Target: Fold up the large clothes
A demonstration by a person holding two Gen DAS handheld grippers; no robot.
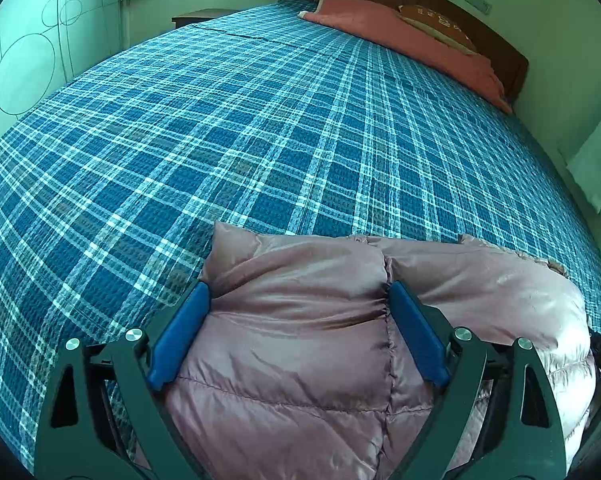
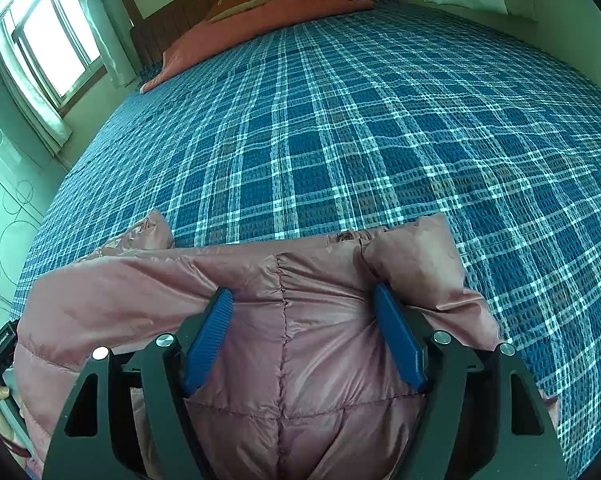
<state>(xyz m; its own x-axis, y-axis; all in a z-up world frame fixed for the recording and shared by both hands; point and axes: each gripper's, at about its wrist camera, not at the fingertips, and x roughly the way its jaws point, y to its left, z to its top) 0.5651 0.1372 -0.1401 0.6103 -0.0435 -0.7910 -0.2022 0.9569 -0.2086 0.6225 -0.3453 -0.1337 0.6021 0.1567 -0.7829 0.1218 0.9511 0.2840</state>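
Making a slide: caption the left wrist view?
Left gripper straddles a puffy pink jacket on a blue plaid bedspread.

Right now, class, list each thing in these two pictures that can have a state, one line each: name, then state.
Pink puffer jacket: bunched in a puffy heap at the near edge of the bed, not folded flat.
Left hand-held gripper: jaws wide, jacket fabric bulging between the blue pads.
Right hand-held gripper: jaws wide, jacket fabric between the pads.
Plaid bedspread: spread smooth over the bed.
Pink blanket: folded along the headboard.
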